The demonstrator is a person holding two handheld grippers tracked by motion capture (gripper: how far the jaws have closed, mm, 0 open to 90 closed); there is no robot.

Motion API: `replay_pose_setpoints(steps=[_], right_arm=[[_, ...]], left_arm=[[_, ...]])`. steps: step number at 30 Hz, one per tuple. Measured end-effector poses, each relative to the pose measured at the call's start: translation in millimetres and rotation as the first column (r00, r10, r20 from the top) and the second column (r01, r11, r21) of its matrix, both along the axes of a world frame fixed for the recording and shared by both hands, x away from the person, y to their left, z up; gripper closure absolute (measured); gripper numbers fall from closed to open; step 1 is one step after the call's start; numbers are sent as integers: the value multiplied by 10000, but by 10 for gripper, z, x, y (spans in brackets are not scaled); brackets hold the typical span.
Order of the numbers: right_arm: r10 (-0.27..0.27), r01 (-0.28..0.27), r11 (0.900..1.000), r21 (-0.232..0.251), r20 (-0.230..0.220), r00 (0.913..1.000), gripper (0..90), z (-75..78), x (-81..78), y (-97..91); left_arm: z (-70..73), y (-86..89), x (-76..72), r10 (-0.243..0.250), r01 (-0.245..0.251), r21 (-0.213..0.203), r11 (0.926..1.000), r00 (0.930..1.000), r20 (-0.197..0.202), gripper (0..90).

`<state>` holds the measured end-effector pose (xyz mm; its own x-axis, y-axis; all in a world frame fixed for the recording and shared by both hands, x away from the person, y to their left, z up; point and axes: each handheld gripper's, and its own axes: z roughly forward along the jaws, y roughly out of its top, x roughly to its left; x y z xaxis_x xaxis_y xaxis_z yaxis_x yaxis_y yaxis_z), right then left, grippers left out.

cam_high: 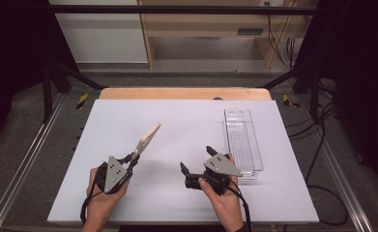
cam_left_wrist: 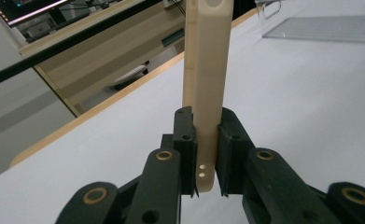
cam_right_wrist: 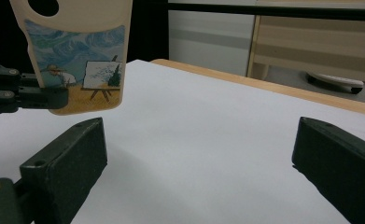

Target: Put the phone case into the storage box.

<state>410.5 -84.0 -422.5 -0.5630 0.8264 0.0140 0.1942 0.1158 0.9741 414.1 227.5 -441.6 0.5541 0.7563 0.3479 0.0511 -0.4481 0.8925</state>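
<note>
Gripping a flat cream plastic board by its lower end, the left gripper raises it above the white worktop. Beside it, the right gripper's fingers stand wide, empty, near a clear plastic tray.

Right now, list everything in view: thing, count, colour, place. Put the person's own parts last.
Board: one, cream, painted picture on one face; held off the table in the left gripper, tip pointing away and right.
Tray: one, clear plastic, long; right part of the table, empty.
Table: one, white top, wooden far edge.
Shelf: one, light wood, beyond the table.
Cables: several, black, floor at right.
Left gripper: one, black, shut on the board's lower end.
Right gripper: one, black, open, empty, left of the tray.
Hands: two, one on each gripper.
</note>
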Motion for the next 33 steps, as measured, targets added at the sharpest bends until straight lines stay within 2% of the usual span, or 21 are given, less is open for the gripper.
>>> replay_pose_setpoints(steps=[6, 9, 15, 20, 21, 23, 24, 29, 31, 33], right_arm=[[12, -12, 10000, 19, -7, 10000, 34, 5, -9, 9], [-22, 22, 10000, 14, 5, 10000, 33, 7, -8, 6], [-32, 33, 9999, 107, -104, 9999, 33, 7, -4, 25], [-14, 15, 10000, 84, -121, 9999, 33, 0, -6, 38], [-12, 13, 10000, 76, -121, 9999, 33, 1, -5, 40], [-16, 17, 10000, 65, -150, 9999, 33, 0, -2, 46], [-18, 20, 10000, 69, -188, 9998, 34, -1, 2, 51], [-3, 5, 10000, 94, -243, 9997, 34, 19, 13, 82], [15, -14, 10000, 46, -243, 9997, 34, 22, 12, 89], [24, -23, 10000, 38, -262, 9997, 34, 20, 14, 95]], left_arm=[[24, 54, 3, 5, -40, -858, 9963, 9992, -401, 798], [27, 60, 3, -64, -17, -1338, 9910, 9982, -597, 798], [29, 47, -3, -383, 184, -1972, 9802, 9945, -974, 799], [19, 54, -1, -555, 163, -2683, 9632, 9887, -1391, 799], [18, 59, 1, -599, 165, -2850, 9584, 9877, -1443, 799], [16, 71, 7, -730, 184, -3308, 9435, 9854, -1536, 799], [15, 78, 9, -741, 155, -3434, 9391, 9846, -1583, 799], [-3, 90, 11, -837, 94, -3726, 9279, 9794, -1837, 799], [-13, 87, 16, -923, 102, -3908, 9204, 9770, -1920, 799], [-17, 84, 18, -1013, 129, -4011, 9159, 9745, -2001, 799]])
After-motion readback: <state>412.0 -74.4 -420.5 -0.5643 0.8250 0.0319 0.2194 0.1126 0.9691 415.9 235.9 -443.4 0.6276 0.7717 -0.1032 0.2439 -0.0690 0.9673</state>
